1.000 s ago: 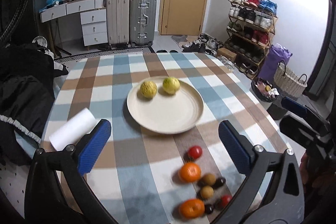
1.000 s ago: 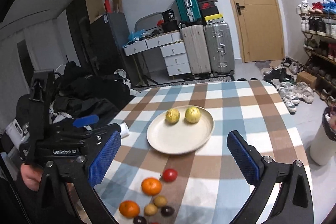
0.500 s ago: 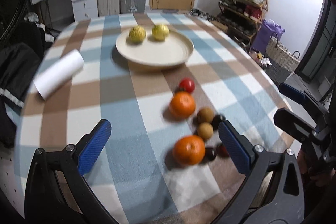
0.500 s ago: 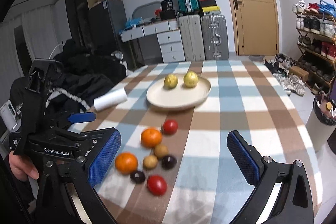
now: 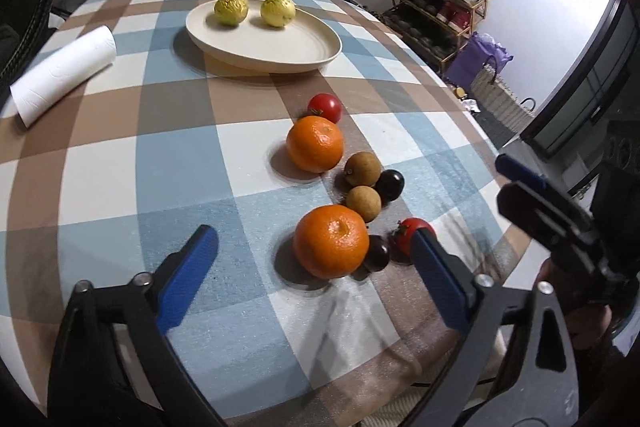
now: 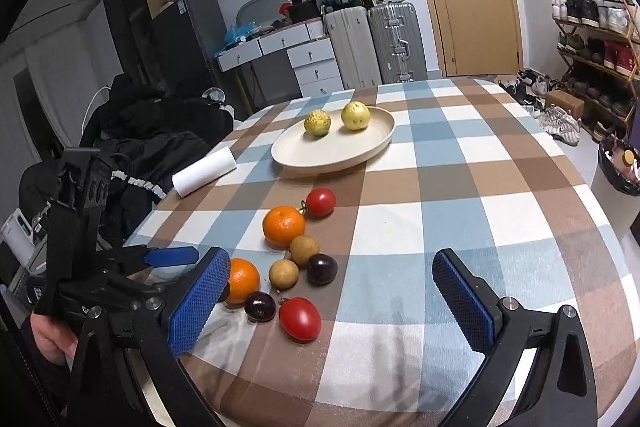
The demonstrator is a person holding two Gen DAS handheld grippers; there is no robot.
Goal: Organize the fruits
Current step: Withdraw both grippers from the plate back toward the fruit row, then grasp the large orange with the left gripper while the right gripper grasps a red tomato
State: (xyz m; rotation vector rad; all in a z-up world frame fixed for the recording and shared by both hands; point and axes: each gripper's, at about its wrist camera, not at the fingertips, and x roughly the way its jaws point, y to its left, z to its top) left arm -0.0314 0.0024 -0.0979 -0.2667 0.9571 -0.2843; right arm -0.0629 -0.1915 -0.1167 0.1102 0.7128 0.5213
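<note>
- Clearly, the step in hand is the approach to a first fruit from the loose group: the left gripper (image 5: 312,259) has its blue fingers wide apart and holds nothing, with the near orange (image 5: 331,241) lying between them on the tabletop (image 5: 120,155).
- The right gripper (image 6: 330,287) is also spread apart and empty; it hangs above the tabletop, with the group of fruit just beside its left finger.
- The plate (image 5: 280,47) stands further back, well apart from the group, and carries two yellow fruits (image 5: 231,9) at its far side; the rest of it is bare.
- As a judgement, the next move calls for lowering the left gripper around the near orange and closing gently. A dark plum (image 5: 376,253) and a red tomato (image 5: 412,233) lie just beside this orange, so the right finger may push them.
- The left wrist view shows the near orange whole, and the far orange (image 5: 315,143) close to the second tomato (image 5: 325,107).
- The right wrist view hides part of the near orange behind its own finger, but it shows the near tomato whole, which the left view half hides.
- The paper roll (image 6: 205,171) lies on its side, to the left of the plate.
</note>
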